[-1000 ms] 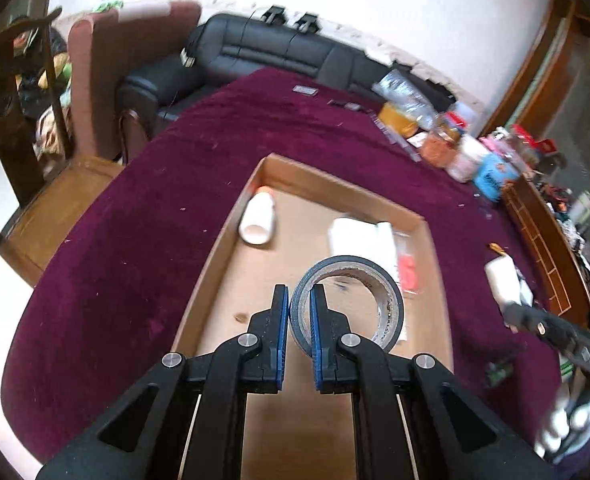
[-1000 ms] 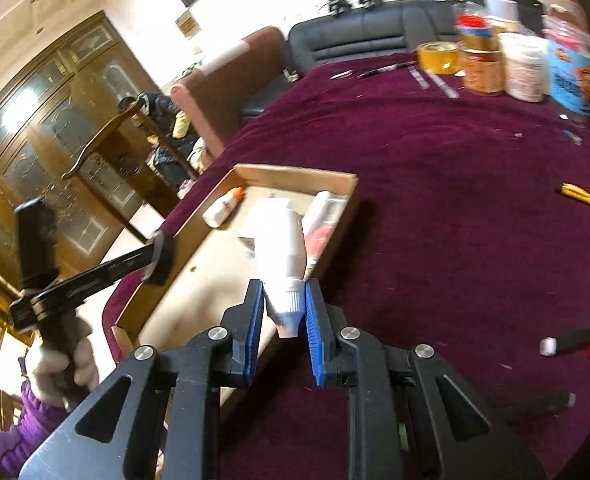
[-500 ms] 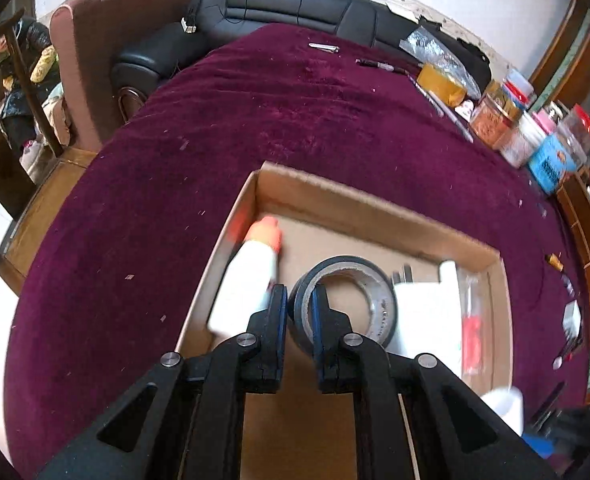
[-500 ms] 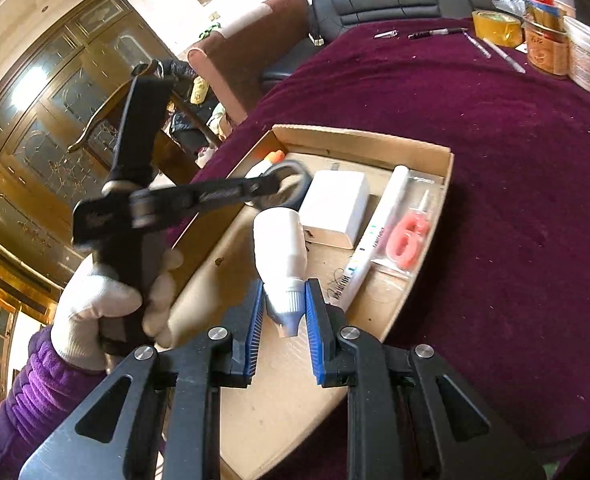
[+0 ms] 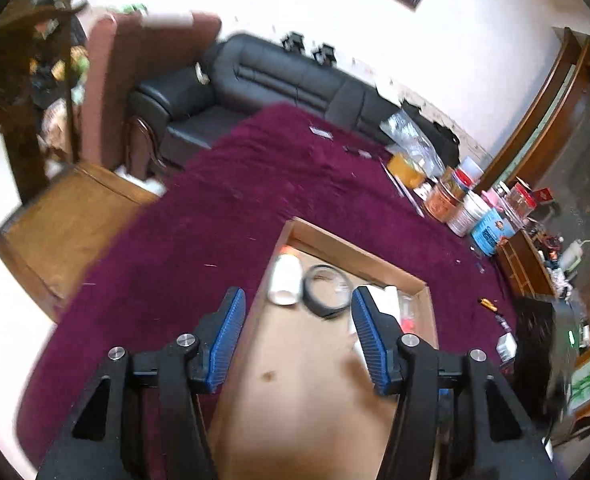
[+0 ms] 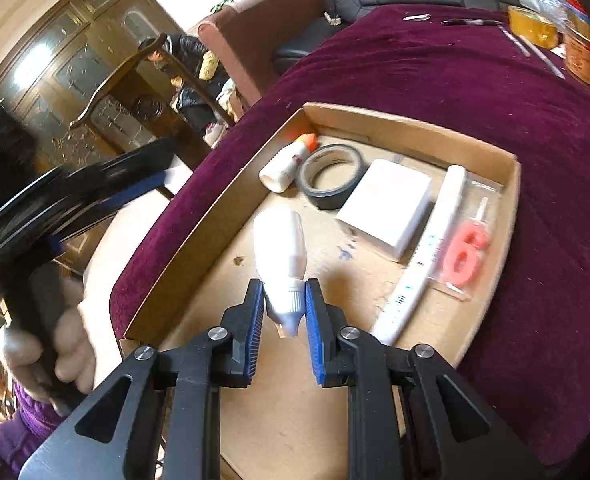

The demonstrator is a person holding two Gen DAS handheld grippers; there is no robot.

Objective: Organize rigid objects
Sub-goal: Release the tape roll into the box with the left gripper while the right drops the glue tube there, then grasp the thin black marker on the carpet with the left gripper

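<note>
**Cardboard tray, contents and grippers**

Left gripper (image 5: 298, 334): jaws just opened, nothing between them; tape roll (image 5: 327, 290) lies in the cardboard tray (image 5: 357, 254) beside a glue bottle (image 5: 285, 280).
Right gripper (image 6: 283, 312): clamped on a white squeeze bottle (image 6: 281, 246) over the tray.
Right view only: white box (image 6: 387, 206), pen (image 6: 425, 256), red "6" candle (image 6: 461, 254).

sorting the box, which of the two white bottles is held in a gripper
The plain white squeeze bottle, pinched at its nozzle by the right gripper. The orange-capped white bottle lies loose beside the grey tape roll.
</note>
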